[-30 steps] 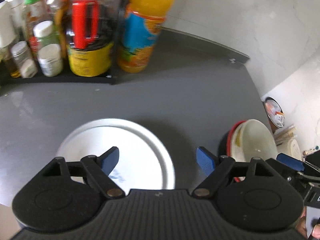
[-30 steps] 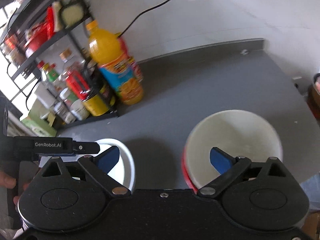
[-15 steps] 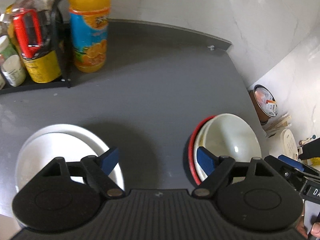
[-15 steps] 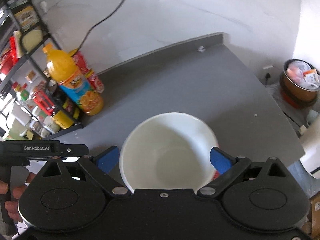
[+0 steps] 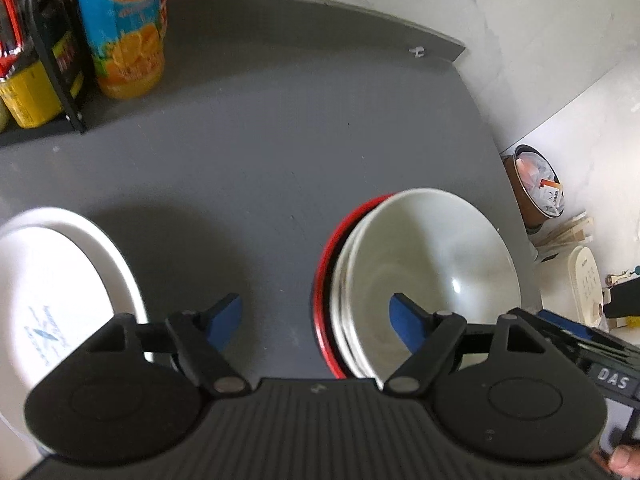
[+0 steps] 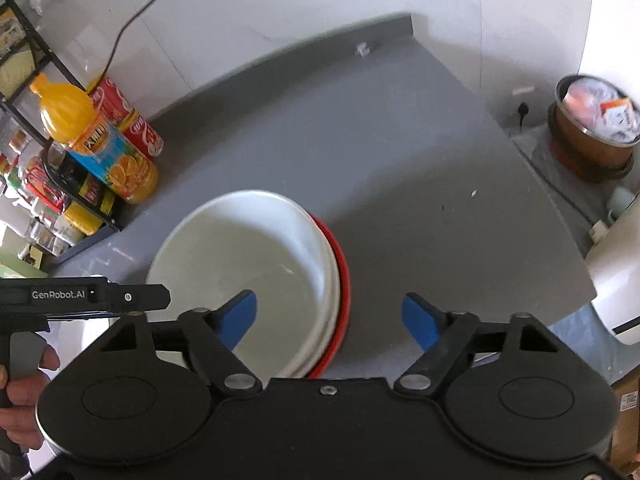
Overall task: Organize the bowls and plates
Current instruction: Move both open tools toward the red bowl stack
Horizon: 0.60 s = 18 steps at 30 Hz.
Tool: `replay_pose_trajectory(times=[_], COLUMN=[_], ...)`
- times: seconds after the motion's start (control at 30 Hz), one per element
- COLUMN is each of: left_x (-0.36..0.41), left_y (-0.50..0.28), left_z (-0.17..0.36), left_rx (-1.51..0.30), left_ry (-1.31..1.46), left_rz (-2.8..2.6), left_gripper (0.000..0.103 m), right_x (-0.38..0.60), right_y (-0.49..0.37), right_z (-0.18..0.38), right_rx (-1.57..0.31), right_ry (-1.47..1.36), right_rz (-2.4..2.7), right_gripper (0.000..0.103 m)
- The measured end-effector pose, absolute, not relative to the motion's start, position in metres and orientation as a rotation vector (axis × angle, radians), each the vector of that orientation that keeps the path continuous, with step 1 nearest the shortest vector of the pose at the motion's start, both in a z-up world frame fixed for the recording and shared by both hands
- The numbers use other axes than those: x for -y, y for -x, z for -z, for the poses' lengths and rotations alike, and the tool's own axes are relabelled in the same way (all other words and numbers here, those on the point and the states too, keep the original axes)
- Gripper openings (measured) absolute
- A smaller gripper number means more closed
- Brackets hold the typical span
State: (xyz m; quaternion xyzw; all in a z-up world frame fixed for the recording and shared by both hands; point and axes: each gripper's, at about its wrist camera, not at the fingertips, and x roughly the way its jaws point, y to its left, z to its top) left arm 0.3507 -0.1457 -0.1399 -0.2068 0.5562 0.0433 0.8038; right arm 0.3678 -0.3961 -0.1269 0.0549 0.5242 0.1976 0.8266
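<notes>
Since half a second ago both cameras have swung: in the left wrist view the white round plate has slid further toward the left edge and the bowl stack has come closer to centre, while in the right wrist view the stack has drifted from between the fingers over to the left one.

The left gripper hangs with its blue-padded fingers spread wide and nothing between them; its right pad sits over the near rim of the stack, its left pad over bare counter just beside the plate. The right gripper is likewise spread wide and empty, its left pad above the inside of the top bowl, its right pad above bare counter.

The stack is white glossy round bowls nested inside a red-rimmed bowl, standing on the dark grey countertop near its front edge. The plate lies flat on the same counter, apart from the stack.

Farther back, a tall orange juice bottle with a blue label stands beside a black wire rack of jars and tins. Past the counter's right end is a brown pot full of packets. A hand grips the left tool's handle.
</notes>
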Motion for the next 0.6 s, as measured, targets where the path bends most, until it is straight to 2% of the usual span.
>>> replay_pose_trajectory(times=[0.17, 0.33, 0.47, 0.6], left_x=[0.153, 0.154, 0.156, 0.157], left_y=[-0.355, -0.358, -0.359, -0.359], left_z=[0.149, 0.163, 0.170, 0.176], left_rx=[-1.196, -1.214, -1.221, -1.227], left_ry=[0.455, 0.488, 0.507, 0.532], left_rz=[-0.130, -0.158, -0.181, -0.194], left_gripper=[0.073, 0.055, 0.047, 0.034], right_x=[0.399, 0.395, 0.392, 0.391], right_y=[-0.377, -0.385, -0.391, -0.394], right_z=[0.141, 0.151, 0.159, 0.168], right_rx=[-1.154, -1.167, -1.186, -1.223], right_ry=[-0.128, -0.097, -0.095, -0.098], right_rz=[-0.457, -0.466, -0.482, -0.470], right_gripper=[0.071, 0.065, 0.061, 0.055])
